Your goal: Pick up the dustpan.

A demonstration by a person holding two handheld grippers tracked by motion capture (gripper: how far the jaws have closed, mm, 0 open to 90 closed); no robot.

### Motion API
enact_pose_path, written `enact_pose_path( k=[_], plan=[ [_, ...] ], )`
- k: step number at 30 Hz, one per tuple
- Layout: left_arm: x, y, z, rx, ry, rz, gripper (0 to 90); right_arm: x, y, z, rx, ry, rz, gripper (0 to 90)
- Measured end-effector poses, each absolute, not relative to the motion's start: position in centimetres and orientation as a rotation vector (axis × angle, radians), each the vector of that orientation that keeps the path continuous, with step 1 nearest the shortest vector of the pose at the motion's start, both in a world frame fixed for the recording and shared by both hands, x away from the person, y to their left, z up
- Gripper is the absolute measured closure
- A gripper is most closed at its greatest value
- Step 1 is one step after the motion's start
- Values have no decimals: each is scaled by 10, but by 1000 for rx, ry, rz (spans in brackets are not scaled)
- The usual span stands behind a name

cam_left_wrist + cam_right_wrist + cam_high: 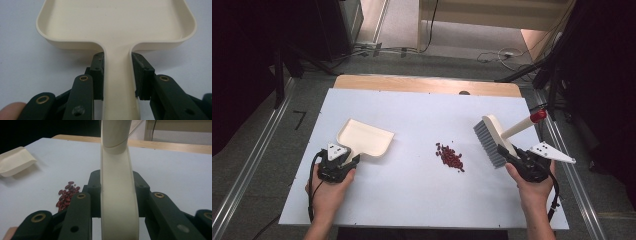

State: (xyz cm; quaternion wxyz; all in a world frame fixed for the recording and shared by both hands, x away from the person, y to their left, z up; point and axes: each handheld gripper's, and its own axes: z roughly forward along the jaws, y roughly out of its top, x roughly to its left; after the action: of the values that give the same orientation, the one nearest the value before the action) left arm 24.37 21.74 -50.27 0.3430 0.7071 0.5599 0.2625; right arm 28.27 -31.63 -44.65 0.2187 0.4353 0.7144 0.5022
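Observation:
A cream dustpan (364, 137) lies flat on the white table (412, 200) at the left, its mouth facing right. My left gripper (343, 161) is shut on its handle (117, 82), with both black pads (98, 72) pressed against the sides. At the right, a cream hand brush (492, 131) with grey bristles (487, 142) and a red-tipped handle (538, 116) stands tilted on the table. My right gripper (512, 155) is shut on the brush's body (117, 195). A small pile of red beans (450, 157) lies between dustpan and brush, also seen as beans (67, 196) left of the right gripper.
The table's wooden far edge (427, 84) has a dark spot on it. Metal rails (252, 165) run along both sides on the floor. Dark stands and cables (507, 54) sit beyond the table. The dustpan (15, 161) shows far left in the right gripper view.

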Motion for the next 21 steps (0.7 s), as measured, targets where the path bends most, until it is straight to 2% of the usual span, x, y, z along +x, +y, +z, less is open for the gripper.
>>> enact_pose_path(
  k=[21],
  plan=[
    [237,226,-478,1851,1351,686,663,282,-314,-446,1197,1982,1381,656]
  ],
)
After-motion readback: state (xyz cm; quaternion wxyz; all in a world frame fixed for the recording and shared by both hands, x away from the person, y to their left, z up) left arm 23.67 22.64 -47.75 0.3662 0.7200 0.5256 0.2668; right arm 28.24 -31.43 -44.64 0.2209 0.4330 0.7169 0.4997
